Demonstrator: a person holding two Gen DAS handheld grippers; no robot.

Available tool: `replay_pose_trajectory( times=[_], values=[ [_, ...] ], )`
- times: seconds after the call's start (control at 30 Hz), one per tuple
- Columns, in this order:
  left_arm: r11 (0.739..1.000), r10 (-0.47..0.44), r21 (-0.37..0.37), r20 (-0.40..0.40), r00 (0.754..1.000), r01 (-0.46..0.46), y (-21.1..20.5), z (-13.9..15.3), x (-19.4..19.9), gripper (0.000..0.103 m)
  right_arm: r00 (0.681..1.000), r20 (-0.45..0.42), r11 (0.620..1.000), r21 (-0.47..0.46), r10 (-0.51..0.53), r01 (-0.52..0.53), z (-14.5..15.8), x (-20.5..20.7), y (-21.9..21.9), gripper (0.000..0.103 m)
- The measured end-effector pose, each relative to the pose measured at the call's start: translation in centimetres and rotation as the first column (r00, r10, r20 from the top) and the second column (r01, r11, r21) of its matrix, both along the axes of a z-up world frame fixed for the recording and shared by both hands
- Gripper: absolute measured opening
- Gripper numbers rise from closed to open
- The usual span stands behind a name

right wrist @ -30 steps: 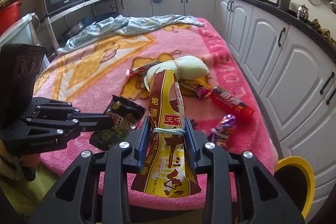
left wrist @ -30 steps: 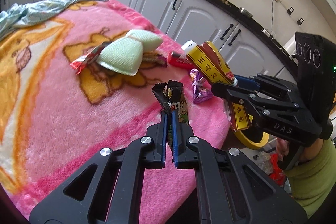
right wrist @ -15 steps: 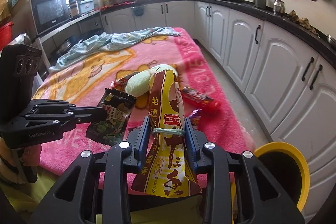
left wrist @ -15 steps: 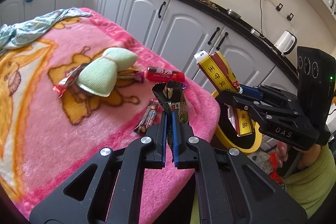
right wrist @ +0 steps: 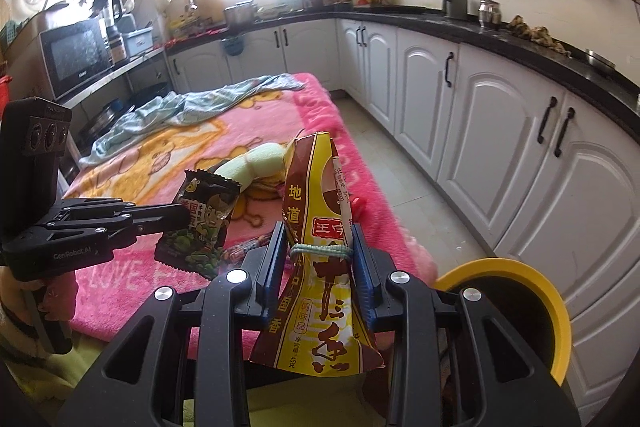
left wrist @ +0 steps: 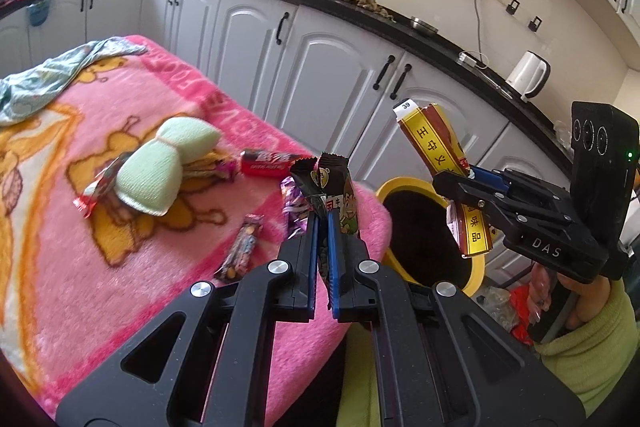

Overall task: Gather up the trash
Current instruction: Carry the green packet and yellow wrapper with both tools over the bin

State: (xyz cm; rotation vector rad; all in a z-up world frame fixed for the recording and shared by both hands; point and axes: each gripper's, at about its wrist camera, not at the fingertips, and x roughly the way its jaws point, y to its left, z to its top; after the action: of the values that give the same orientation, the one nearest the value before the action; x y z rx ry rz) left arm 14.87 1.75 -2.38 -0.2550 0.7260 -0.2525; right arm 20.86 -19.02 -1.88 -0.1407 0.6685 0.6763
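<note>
Left claw (left wrist: 323,223) is clamped on a dark snack wrapper (left wrist: 334,187), pads pressed flat on its lower half, top of the wrapper sticking up and crumpled. In the right wrist view the same wrapper (right wrist: 202,223) hangs from the tip of the left claw (right wrist: 180,221), over the near part of the desk.

Right claw (right wrist: 320,251) is clamped on a yellow-brown seasoning packet (right wrist: 320,267), gripping at its narrowed waist where a green rubber band (right wrist: 320,249) is wrapped round it; packet upright, bottom flaring out below the pads. In the left wrist view the packet (left wrist: 436,147) is tilted, its lower end hanging above the mouth of the yellow bin (left wrist: 404,187). The bin (right wrist: 548,303) stands on the floor just beside the desk corner, black liner inside.

Desk is covered by a pink blanket (left wrist: 80,267). Left lying on it: a red wrapper (left wrist: 266,163), a purple wrapper (left wrist: 292,203) partly hidden behind the left claw, a long thin snack stick wrapper (left wrist: 240,253), a red-striped wrapper (left wrist: 98,189) partly under a pale green sponge (left wrist: 164,163). Crumpled blue-green cloth (right wrist: 192,107) at the far end of the desk.

A green sleeve (left wrist: 592,339) shows below the right claw (left wrist: 460,183).
</note>
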Motion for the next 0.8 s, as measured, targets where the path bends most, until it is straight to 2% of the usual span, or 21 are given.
replay_pose_trajectory(
  times=[0.33, 0.8],
  values=[
    [0.998, -0.066, 0.009, 0.035, 0.997, 0.065, -3.9, 1.6, 1.7, 0.002, 0.993, 0.026, 0.992, 0.057, -0.117, 0.115, 1.5, -0.1, -5.7, 0.03],
    [0.989, -0.146, -0.001, 0.074, 0.986, 0.147, -9.3, 2.9, 4.1, 0.002, 0.958, 0.017, 0.95, 0.133, -0.288, 0.283, 1.5, -0.2, -13.8, 0.03]
  ],
)
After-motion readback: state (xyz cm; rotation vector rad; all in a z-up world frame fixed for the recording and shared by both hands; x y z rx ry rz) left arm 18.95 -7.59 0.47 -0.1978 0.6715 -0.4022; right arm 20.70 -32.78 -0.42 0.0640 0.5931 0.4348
